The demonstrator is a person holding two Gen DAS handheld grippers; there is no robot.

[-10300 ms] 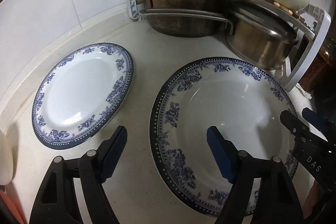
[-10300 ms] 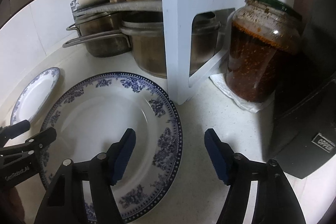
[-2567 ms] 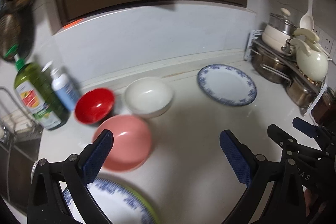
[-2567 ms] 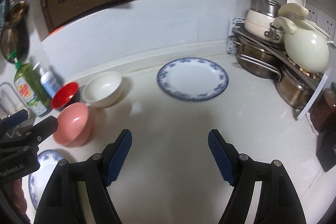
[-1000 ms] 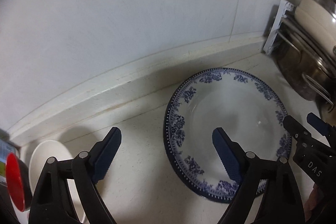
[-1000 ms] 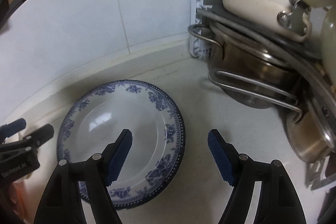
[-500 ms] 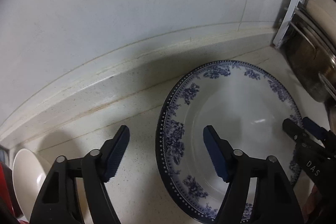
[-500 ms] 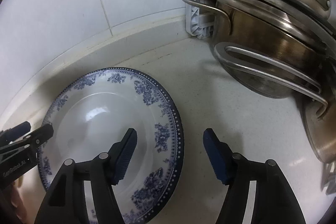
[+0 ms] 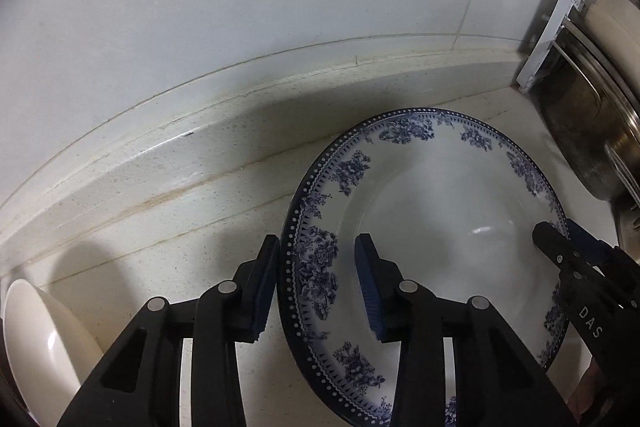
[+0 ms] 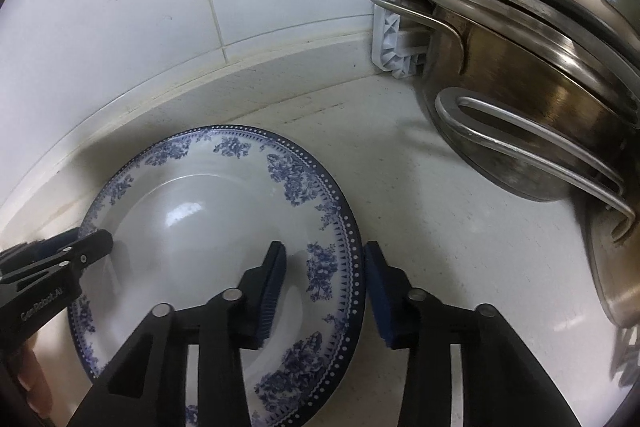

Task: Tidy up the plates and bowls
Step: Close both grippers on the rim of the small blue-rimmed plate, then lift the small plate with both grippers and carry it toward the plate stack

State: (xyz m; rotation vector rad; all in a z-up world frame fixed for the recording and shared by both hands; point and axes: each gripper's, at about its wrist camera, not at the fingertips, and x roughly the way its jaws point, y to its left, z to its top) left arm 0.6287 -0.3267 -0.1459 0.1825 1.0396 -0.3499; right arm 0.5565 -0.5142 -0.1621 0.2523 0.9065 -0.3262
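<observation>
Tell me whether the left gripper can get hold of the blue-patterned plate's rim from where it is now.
Probably yes. The left gripper already straddles the near-left rim of the plate, one finger outside on the counter, one inside over the plate. Its jaws have just been closing, nothing blocks them, though contact isn't clear yet.

Both jaws narrower around plate [image 9: 436,211] rim

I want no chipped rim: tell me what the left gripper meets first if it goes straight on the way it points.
The left gripper would likely meet the blue-and-white plate first: its jaws, just closing, already straddle the plate's left rim. Behind that lies the countertop. How near the pads are is unclear.
</observation>
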